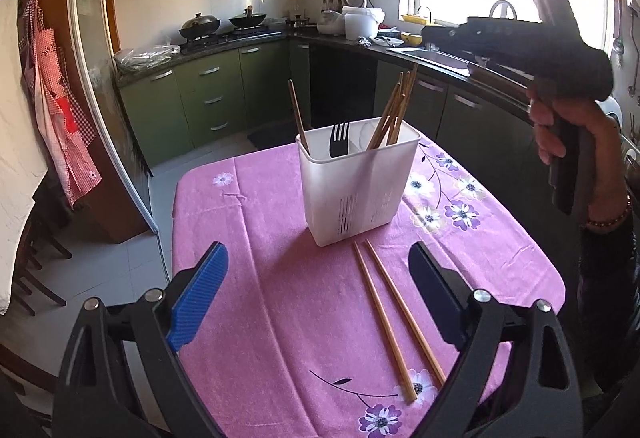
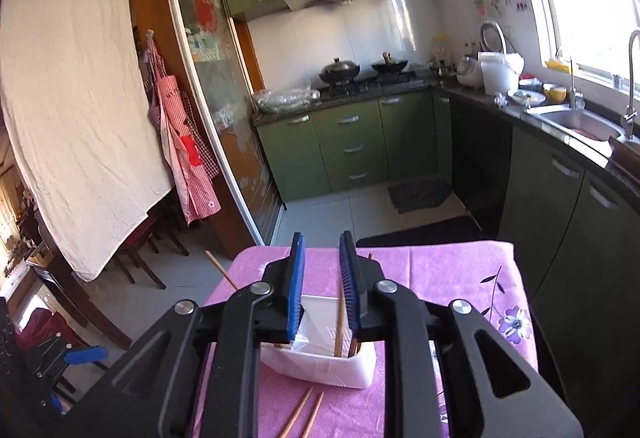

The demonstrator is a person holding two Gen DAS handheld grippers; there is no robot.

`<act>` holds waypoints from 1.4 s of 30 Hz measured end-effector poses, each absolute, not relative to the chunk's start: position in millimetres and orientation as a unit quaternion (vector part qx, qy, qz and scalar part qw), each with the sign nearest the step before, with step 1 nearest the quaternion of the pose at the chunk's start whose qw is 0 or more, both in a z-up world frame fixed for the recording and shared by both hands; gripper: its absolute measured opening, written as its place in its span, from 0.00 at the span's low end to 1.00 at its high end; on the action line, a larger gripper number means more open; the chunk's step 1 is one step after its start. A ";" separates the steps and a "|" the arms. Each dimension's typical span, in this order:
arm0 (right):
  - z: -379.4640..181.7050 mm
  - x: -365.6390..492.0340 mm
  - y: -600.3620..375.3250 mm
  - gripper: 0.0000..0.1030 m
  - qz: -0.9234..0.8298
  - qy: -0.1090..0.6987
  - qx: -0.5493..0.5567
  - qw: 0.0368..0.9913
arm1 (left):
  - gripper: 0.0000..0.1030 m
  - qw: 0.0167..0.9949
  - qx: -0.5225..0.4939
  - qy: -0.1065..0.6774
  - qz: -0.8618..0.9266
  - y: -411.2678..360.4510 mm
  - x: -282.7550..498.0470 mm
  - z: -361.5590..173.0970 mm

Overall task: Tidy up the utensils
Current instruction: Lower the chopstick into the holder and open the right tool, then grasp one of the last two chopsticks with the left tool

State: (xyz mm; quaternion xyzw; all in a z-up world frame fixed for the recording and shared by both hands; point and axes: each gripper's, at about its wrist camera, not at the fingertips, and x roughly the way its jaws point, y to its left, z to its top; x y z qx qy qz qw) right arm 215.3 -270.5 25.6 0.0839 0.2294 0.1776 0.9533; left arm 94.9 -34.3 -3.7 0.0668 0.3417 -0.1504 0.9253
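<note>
The left gripper (image 1: 318, 294) has its jaws spread wide and holds nothing; its blue pad (image 1: 198, 298) stands on one side and the dark finger on the other, low above the pink flowered tablecloth (image 1: 256, 222). Between these fingers, a little toward the dark one, two loose wooden chopsticks (image 1: 394, 318) lie side by side on the cloth, with their far tips just in front of the white utensil holder (image 1: 356, 181). The holder stands upright near the middle of the table. In its left compartment one chopstick (image 1: 298, 117) leans and a black fork (image 1: 339, 139) stands with the tines up; in its right compartment a bundle of chopsticks (image 1: 394, 109) leans toward the right. The right gripper (image 2: 322, 262) hangs directly above the holder (image 2: 320, 362), with its jaws parted by a narrow gap and nothing gripped between the blue pads (image 2: 296, 290). Through this gap a chopstick (image 2: 340, 322) standing in the holder is seen, apart from the pads. In the left wrist view the right gripper's dark body is seen up and to the right of the holder, held by the person's right hand (image 1: 576, 133). Behind the holder, well apart, are green kitchen cabinets (image 1: 208, 97), a stove with two woks (image 1: 222, 23) and a sink (image 2: 576, 121) under a bright window.
</note>
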 end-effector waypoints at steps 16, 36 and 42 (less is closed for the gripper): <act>-114.1 97.2 -327.8 0.25 0.103 0.248 0.089 0.959 | 0.84 0.888 0.034 0.424 -0.173 -72.1 128.2 -77.2; -131.8 98.4 -341.9 0.28 0.103 0.281 0.111 0.948 | 0.38 0.814 0.068 0.563 -0.124 -125.1 196.3 -172.1; -133.3 100.9 -344.5 0.28 0.097 0.288 0.115 0.946 | 0.27 0.813 0.081 0.564 -0.123 -136.1 196.9 -175.0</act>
